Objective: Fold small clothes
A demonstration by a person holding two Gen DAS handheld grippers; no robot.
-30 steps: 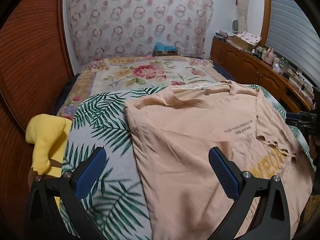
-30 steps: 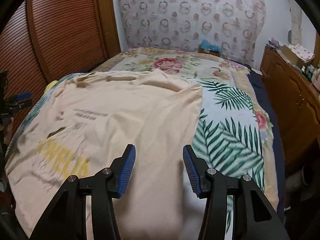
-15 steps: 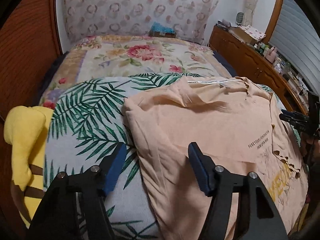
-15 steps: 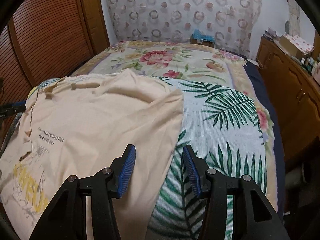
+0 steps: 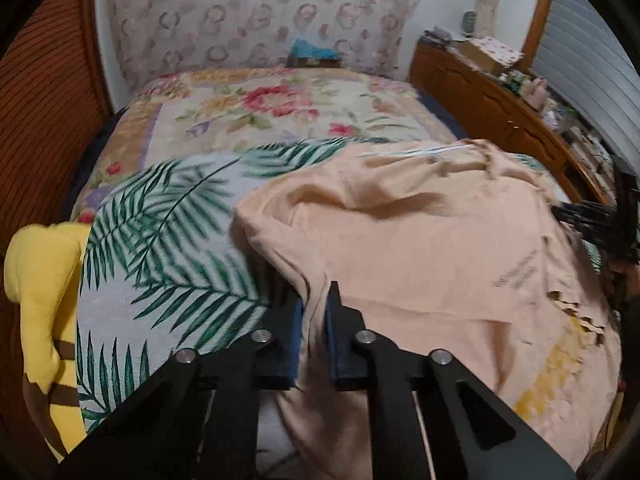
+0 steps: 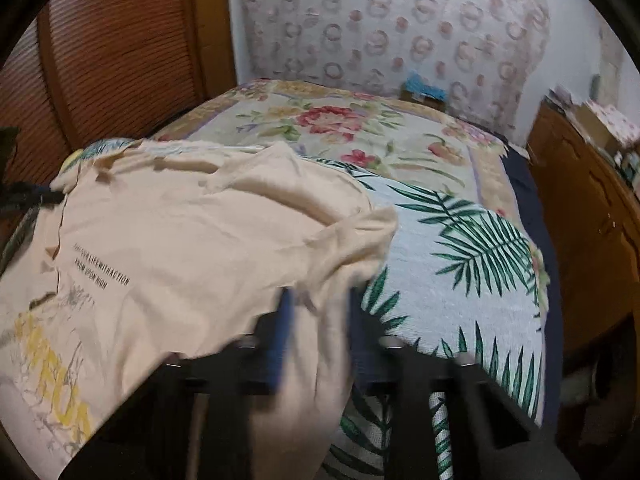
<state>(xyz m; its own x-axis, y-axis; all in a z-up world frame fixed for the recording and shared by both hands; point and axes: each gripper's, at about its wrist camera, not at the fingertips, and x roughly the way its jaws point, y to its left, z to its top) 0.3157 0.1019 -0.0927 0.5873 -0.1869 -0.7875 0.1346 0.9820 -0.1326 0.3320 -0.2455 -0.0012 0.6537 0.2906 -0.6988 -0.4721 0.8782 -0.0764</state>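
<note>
A peach T-shirt [image 5: 420, 248] with black lettering and a yellow print lies spread on the bed. In the left wrist view my left gripper [image 5: 316, 300] is at the shirt's left side edge. Its jaws are closing, and its blue pads pinch a raised fold of the fabric. In the right wrist view the T-shirt [image 6: 180, 240] fills the left half. My right gripper [image 6: 320, 300] is at the shirt's right side edge, blurred by motion. Its jaws are closing too, with bunched fabric filling the gap between them and draping toward the camera.
The bed cover [image 5: 168, 240] has a green palm-leaf print, with a floral quilt [image 5: 280, 104] behind it. A yellow plush toy [image 5: 40, 280] lies at the bed's left edge. A wooden cabinet [image 6: 592, 220] with clutter runs along the right, and slatted wooden doors [image 6: 100, 60] stand on the left.
Both grippers moved outward to the shirt's side edges and lower. Both went from open to closed on the fabric, which now bunches up at each grip.
</note>
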